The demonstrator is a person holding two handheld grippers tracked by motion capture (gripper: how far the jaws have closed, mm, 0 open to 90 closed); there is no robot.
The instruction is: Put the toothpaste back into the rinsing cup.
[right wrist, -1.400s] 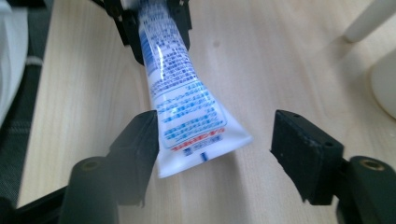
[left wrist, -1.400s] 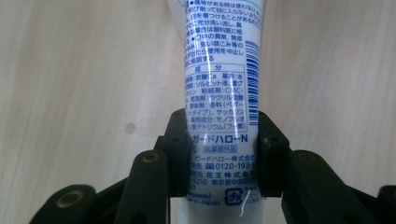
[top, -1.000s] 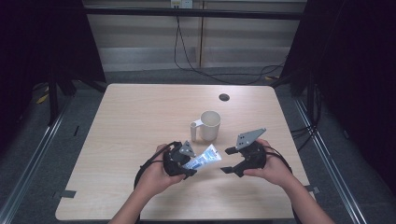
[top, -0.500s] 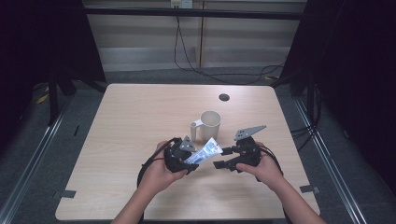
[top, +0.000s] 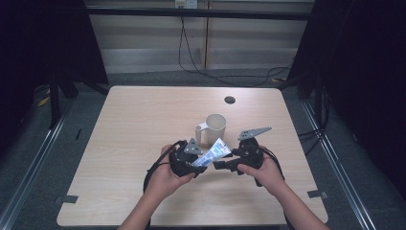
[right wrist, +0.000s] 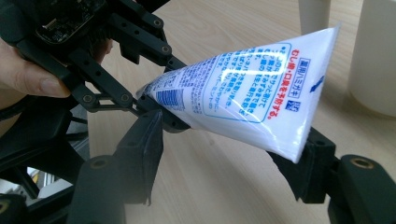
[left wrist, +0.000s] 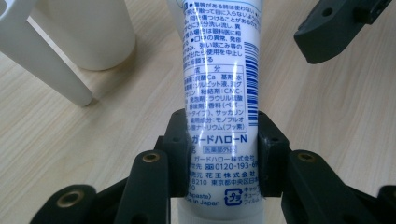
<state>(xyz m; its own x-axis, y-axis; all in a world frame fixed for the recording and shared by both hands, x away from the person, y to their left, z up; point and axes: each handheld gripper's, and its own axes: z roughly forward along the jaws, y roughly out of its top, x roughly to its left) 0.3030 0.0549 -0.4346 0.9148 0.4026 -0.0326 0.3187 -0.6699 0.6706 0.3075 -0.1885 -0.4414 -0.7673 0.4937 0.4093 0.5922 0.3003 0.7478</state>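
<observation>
White plastic toothpaste tube with blue print, held off the table near its front middle, between the two grippers. It runs from the left gripper up and back toward the cup, crimped flat end highest.

Left gripper: jaws clamped on the tube's narrow cap-side end; in the left gripper view both pads press the tube from either side, label text facing the camera. Firm grip.

Right gripper: jaws have just been closing, with the tube's wide crimped end between them. In the right gripper view the tube lies across the gap; the far corner of the crimp sits right at the right-hand pad, and the left-hand pad stands just under the tube body near the other gripper's jaws. Can't tell that both pads press yet, so I call it not gripping.

Around:
- Cream cup with a handle on its left, just behind the tube's tip, close but apart. Nearest thing in the way of any move backward.
- Small dark round cap or disc far back on the table, well apart.
- Person's hands wrap both gripper bodies; cables trail back toward the front edge.
- Light wood tabletop under the tube.
</observation>
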